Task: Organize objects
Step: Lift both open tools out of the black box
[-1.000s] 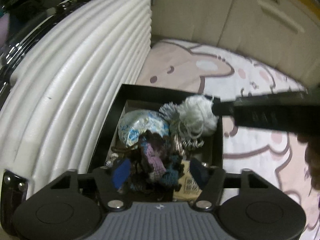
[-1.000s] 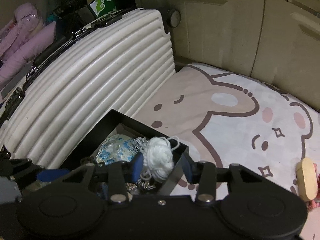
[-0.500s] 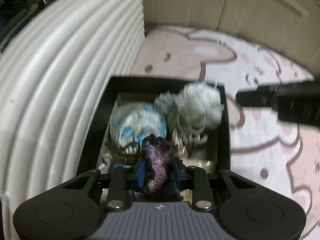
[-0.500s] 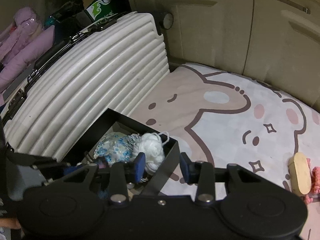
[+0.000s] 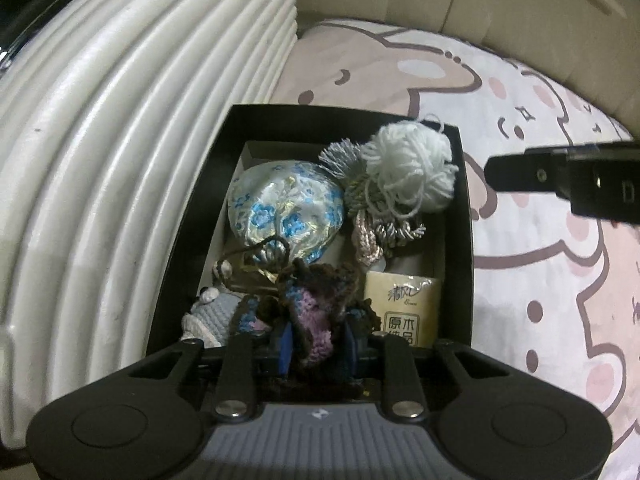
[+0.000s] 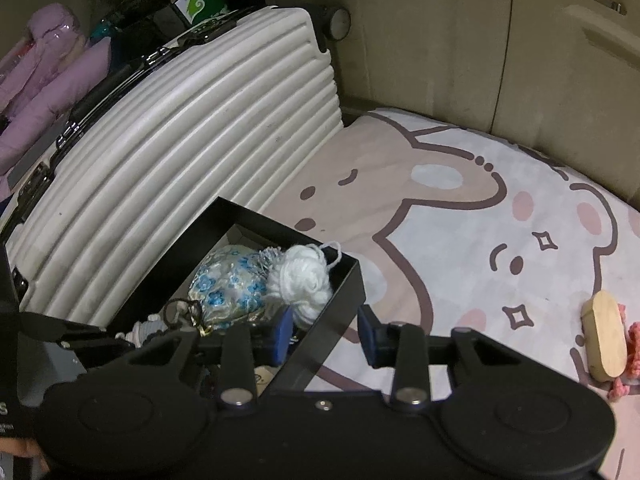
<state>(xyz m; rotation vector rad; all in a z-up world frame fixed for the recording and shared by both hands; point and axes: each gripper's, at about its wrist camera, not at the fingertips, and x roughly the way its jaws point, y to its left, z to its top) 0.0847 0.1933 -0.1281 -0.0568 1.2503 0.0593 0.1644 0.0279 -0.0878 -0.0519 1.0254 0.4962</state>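
Note:
A black open box (image 5: 466, 216) sits on the bear-print mat beside a white ribbed suitcase. In it lie a white yarn ball (image 5: 412, 168), a blue-flowered pouch (image 5: 284, 212), tasselled cords (image 5: 380, 232), a tissue pack (image 5: 404, 304) and a small grey knitted toy (image 5: 212, 312). My left gripper (image 5: 318, 344) is shut on a purple-and-brown crocheted piece (image 5: 316, 308) over the box's near end. My right gripper (image 6: 324, 334) is open, its fingers astride the box's right wall (image 6: 328, 336), and it grips nothing.
The white suitcase (image 6: 180, 152) stands against the box's left side. Beige cabinet doors (image 6: 480, 40) stand behind the mat. A wooden oval block (image 6: 604, 340) and a pink knitted item (image 6: 632, 344) lie on the mat at the far right.
My left gripper closed on the crocheted piece and has drawn it toward the box's near end. My right gripper pulled back and to the right, so more of the box shows.

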